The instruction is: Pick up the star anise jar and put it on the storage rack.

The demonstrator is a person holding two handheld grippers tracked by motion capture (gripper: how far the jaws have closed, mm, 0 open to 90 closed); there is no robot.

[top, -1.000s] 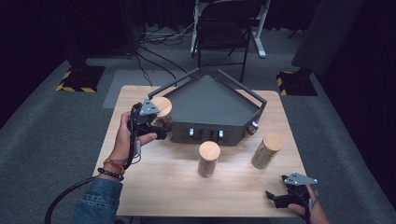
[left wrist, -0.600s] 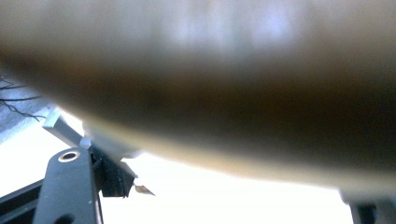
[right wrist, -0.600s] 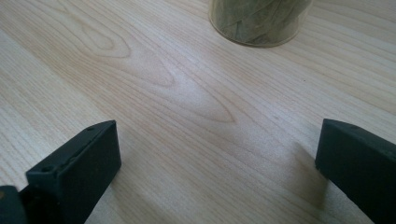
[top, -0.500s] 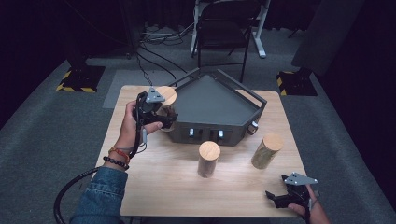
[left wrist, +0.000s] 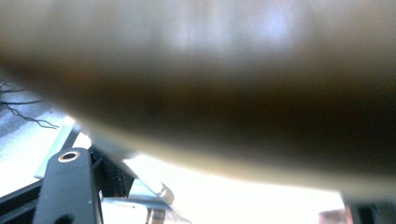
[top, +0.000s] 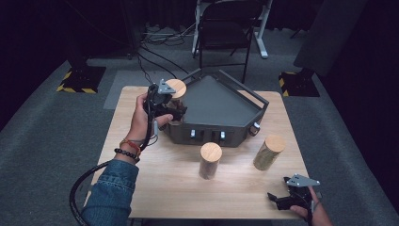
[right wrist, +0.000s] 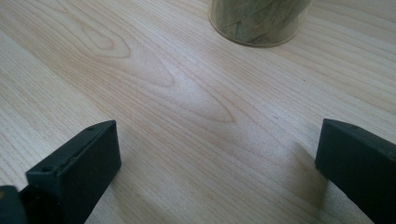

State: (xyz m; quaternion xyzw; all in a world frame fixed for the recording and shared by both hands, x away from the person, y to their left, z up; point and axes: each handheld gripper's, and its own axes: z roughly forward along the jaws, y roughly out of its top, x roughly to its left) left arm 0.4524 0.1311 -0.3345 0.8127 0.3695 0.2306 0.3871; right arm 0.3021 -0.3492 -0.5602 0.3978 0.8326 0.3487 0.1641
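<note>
Left tool (top: pixel 175 112): we see it clamped on the log (top: pixel 177 89), far left, against the dark tray (top: pixel 214 101).
Right tool (top: pixel 287 198): jaws apart, resting near right on the desk (top: pixel 155 188).

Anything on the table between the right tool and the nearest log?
No, bare tabletop between the right tool and log, per the right gripper view.

Left gripper (top: pixel 175 111) moved up and right, carrying the wooden log (top: pixel 177 89) from table edge to the dark tray (top: pixel 214 101) rim. Log now lifted (blurred close-up in left gripper view).
</note>
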